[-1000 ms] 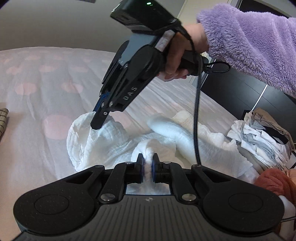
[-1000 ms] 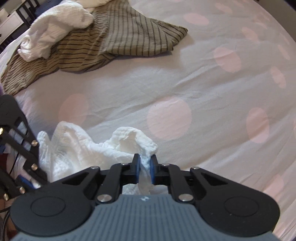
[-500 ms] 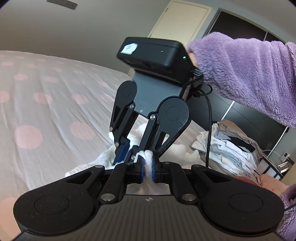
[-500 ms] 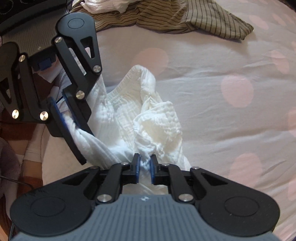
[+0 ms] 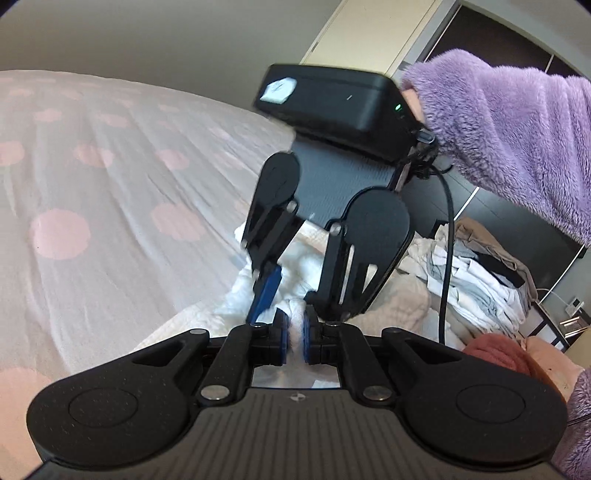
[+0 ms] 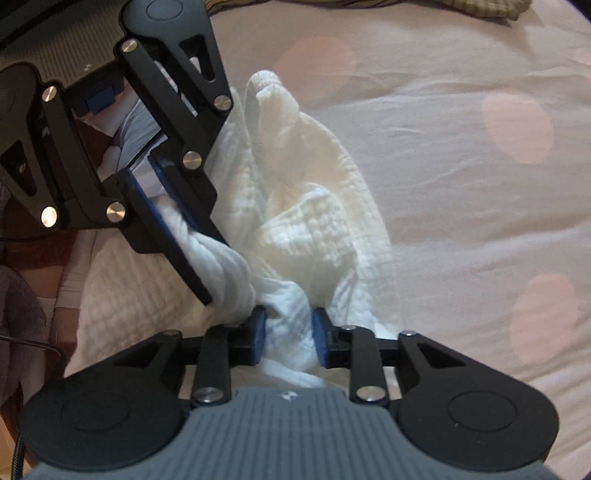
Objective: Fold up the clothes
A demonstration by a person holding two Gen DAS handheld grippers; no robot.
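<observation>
A white crinkled garment [image 6: 314, 206] hangs bunched between both grippers above the bed. My left gripper [image 5: 293, 334] is shut on a twisted fold of it. In the right wrist view the left gripper [image 6: 214, 269] comes in from the upper left, pinching that fold. My right gripper [image 6: 288, 332] is open, its blue pads apart with loose cloth still lying between them. From the left wrist view the right gripper [image 5: 291, 314] points down right in front of the left one, almost touching, held by a hand in a purple fleece sleeve [image 5: 517, 147]. The white garment [image 5: 240, 295] shows behind it.
The bed sheet [image 6: 480, 221] is pale with pink dots and stretches left and ahead [image 5: 110, 221]. A pile of mixed clothes [image 5: 472, 277] and a rust-coloured fabric [image 5: 495, 350] lie at the right. A striped garment [image 6: 480, 7] lies at the far edge.
The two grippers have come close together and lifted the white garment off the sheet. The right gripper's jaws, pinched on the cloth before, now stand wider apart.
</observation>
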